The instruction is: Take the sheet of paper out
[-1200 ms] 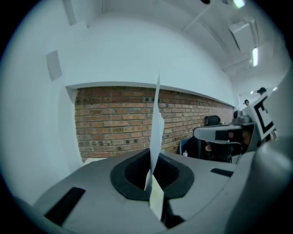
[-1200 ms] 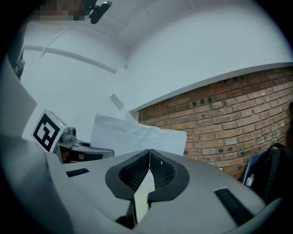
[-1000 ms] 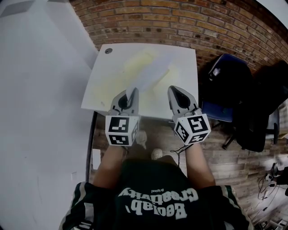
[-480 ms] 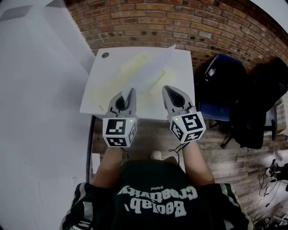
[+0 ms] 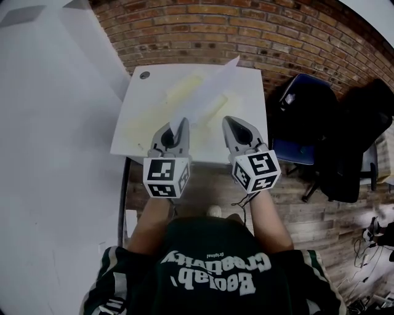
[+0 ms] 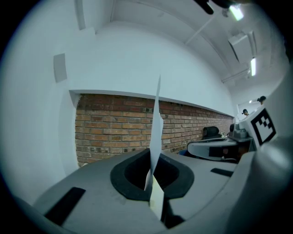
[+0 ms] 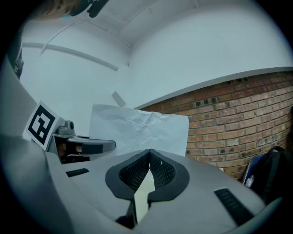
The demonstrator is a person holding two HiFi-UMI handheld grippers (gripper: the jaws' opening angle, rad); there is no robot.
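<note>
Your left gripper (image 5: pixel 182 125) pinches the paper (image 5: pixel 208 91), held upright; right gripper (image 5: pixel 229 122) is closed, empty. Probably just carry it clear next.

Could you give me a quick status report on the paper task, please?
Left gripper shut on the sheet of paper, sheet held up on edge above the table. Right gripper shut, empty, alongside. Nothing in the way.

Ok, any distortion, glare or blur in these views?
Head view: fisheye bends the red brick wall; even light; the creased white sheet of paper barely stands out from the white table. Left gripper view: black corner vignette, bright ceiling lamp glare at top right. Right gripper view: same vignette, close jaws soft, paper's creases sharp.
</note>
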